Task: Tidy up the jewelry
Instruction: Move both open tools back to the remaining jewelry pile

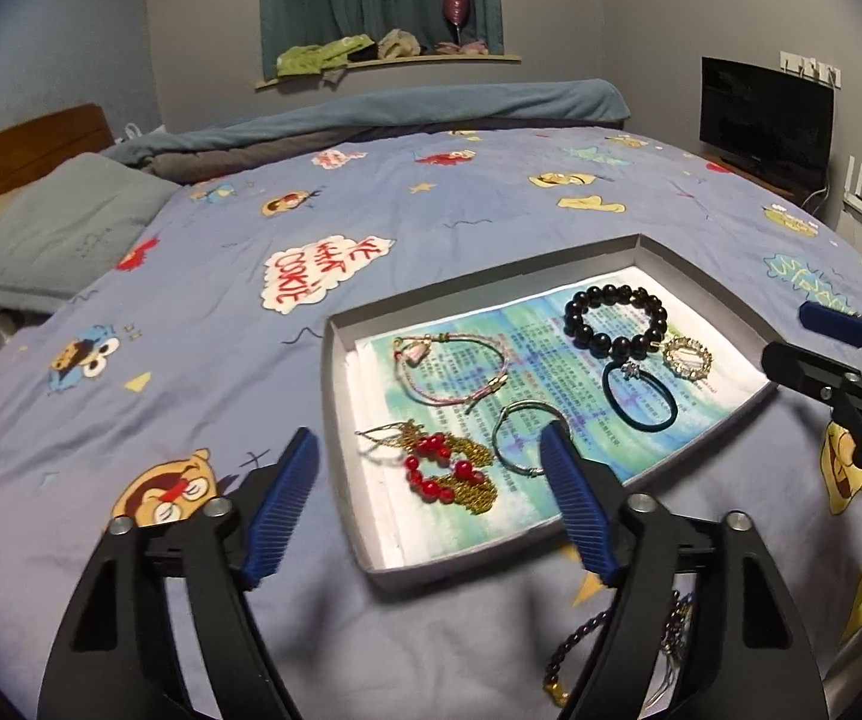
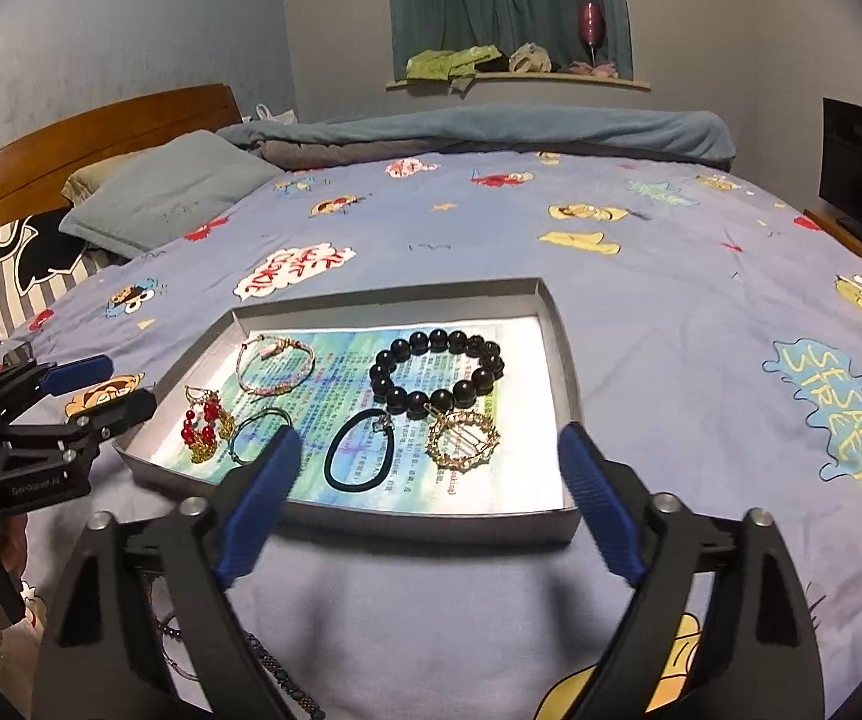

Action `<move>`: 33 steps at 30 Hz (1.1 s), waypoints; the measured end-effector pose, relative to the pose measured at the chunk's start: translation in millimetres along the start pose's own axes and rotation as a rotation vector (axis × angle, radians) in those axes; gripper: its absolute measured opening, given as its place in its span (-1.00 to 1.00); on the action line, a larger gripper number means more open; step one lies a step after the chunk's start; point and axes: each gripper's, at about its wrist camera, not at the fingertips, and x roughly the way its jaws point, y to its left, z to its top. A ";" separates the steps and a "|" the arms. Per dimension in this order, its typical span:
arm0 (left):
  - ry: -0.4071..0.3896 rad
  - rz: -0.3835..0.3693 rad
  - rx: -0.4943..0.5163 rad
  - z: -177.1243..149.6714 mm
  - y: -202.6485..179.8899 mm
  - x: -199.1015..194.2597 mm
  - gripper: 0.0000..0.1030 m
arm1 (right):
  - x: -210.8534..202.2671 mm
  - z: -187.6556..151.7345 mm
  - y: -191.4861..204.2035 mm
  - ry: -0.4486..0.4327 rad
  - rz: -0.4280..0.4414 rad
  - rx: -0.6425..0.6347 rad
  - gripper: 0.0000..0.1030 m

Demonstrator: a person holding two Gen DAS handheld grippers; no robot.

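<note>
left gripper: yours is wide open, nothing between the blue pads. It hangs over the near left corner of the tray, one finger out over the bedspread, the other over the paper lining.
right gripper: also spread wide and empty. Both fingers sit at the tray's near edge, with the hair tie and the gold clip showing in the gap between them, further in.
tray: shallow grey box on the blue cartoon bedspread, lined with a printed blue-green sheet of paper.
red bead piece: red beads on gold chain, lying in the tray's near left corner, right between your left fingers in that view but clearly below and ahead of them, not touched.
thin bangle: just beside the red bead piece, partly hidden behind your left gripper's right finger.
pink cord bracelet: far left part of the tray, well ahead of the left gripper.
black bead bracelet: far right part of the tray, ahead of the right gripper.
hair tie: dark loop with a small charm, lying flat just in front of the black beads.
gold clip: round, sparkly, touching the black bead bracelet's near side, beside the hair tie.
loose pieces: a dark beaded strand and some chain still lie on the bedspread outside the tray, down under your left gripper. Too blurred to say more.
</note>
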 end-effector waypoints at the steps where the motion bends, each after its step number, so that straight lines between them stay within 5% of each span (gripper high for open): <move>1: 0.001 0.008 0.005 -1.1 0.3 -2.4 0.62 | -0.6 -0.1 0.1 -0.001 0.000 -0.001 0.90; 16: 0.063 -0.031 0.068 -27.9 -5.5 -43.5 0.77 | -32.5 -4.2 1.3 0.072 -0.014 -0.052 0.90; 30: 0.136 -0.098 0.019 -72.5 -13.6 -32.4 0.77 | -41.8 -69.2 34.2 0.194 0.126 -0.098 0.89; 33: 0.151 -0.112 0.005 -77.9 -13.4 -26.6 0.77 | -36.4 -79.1 42.7 0.214 0.132 -0.130 0.72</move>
